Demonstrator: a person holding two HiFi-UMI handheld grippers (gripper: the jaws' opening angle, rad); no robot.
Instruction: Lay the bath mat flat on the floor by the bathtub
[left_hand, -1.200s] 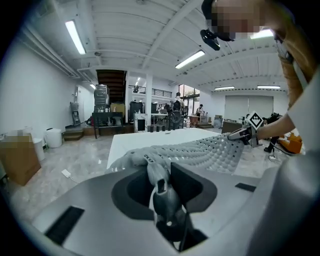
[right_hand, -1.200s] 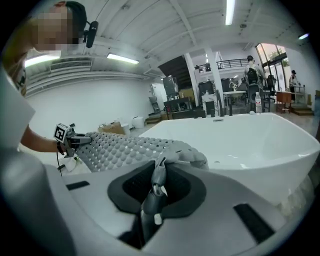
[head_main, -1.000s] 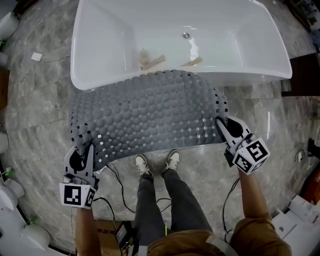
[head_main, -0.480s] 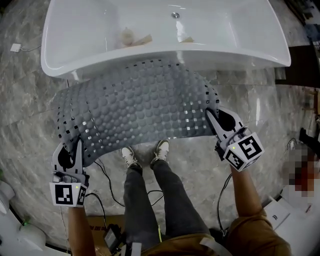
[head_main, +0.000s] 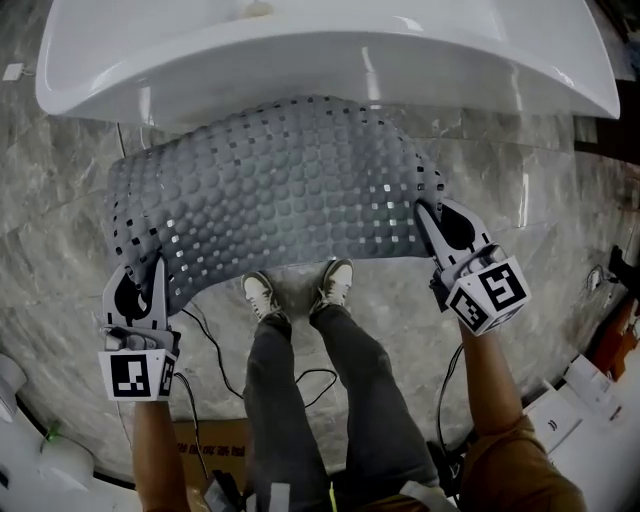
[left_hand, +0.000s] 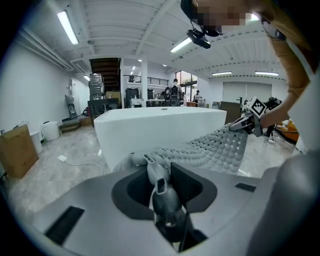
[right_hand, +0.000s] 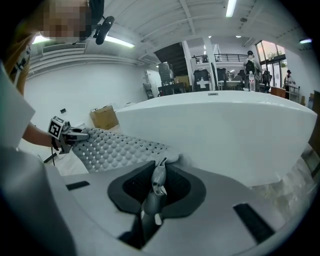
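The left tool (head_main: 150, 275) is clenched on the mat's left corner nearest the person and has sunk with it over the last second. The mat (head_main: 290, 190) hangs stretched just in front of the tub (head_main: 300, 60), lower than before, its middle still bowed up. I cannot tell whether any edge touches the floor (head_main: 560, 190) yet. The right tool (head_main: 428, 215) pinches the right corner and has dropped evenly with the left. I judge that the lowering is nearly done, with setting down and letting go still to come.

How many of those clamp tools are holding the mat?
2. The left tool pinches the near left corner of the grey bumpy rubber bath mat; the right tool, its near right corner.
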